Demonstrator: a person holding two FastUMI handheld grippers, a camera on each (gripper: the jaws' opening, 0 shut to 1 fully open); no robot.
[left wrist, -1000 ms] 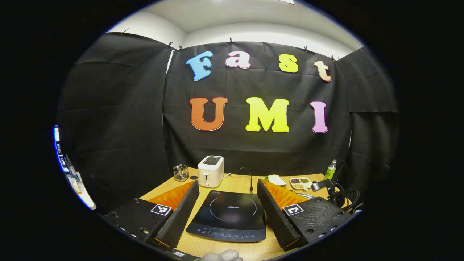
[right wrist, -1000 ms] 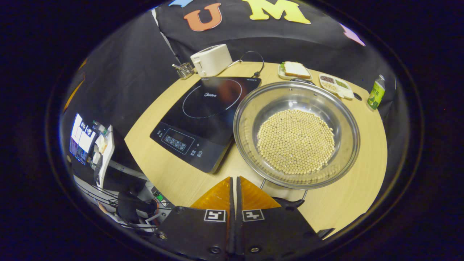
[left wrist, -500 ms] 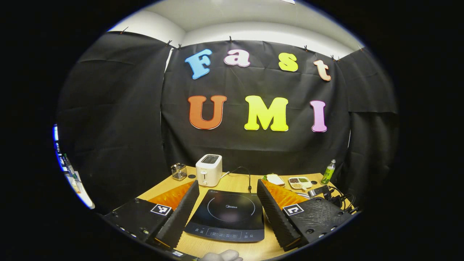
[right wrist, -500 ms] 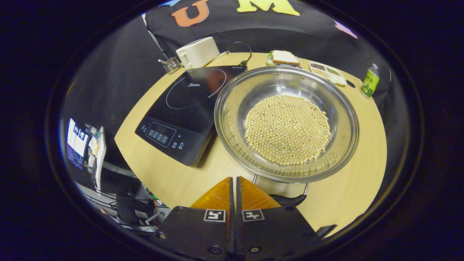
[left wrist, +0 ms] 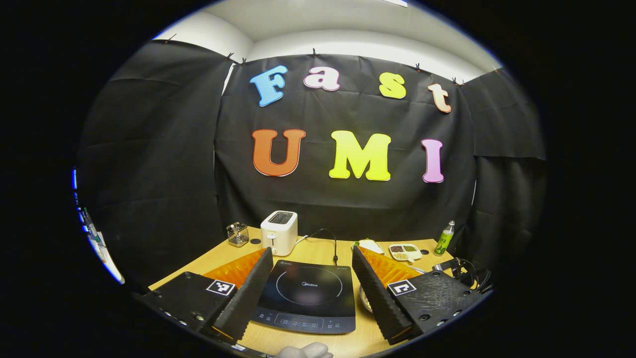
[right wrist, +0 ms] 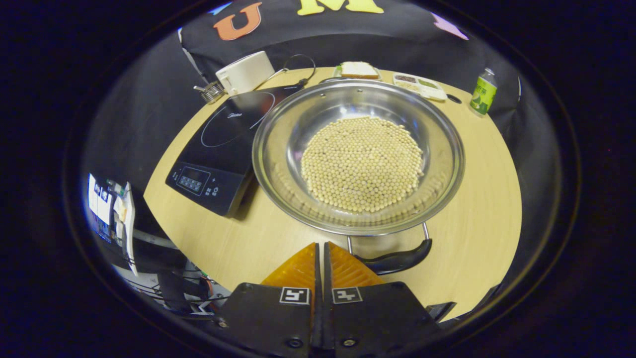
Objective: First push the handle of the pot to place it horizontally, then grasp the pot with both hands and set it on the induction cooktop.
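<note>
Pot of beans on the table, right of the cooktop

The pot (right wrist: 357,154) is seen overlapping the cooktop (right wrist: 218,149) edge, its handle (right wrist: 397,258) beside the closed, empty right gripper (right wrist: 320,248). The left gripper (left wrist: 312,266) is held spread, empty. Toaster (right wrist: 243,73), bottle (right wrist: 483,92) and snack dishes (right wrist: 420,83) are ranged behind.

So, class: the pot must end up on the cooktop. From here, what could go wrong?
1. The pot is full of beans; tilting it in the lift may spill them.
2. The right claw is shut beside the handle; a hard push could slide the whole pot.
3. The pot overlaps the cooktop edge, so it may catch.
</note>
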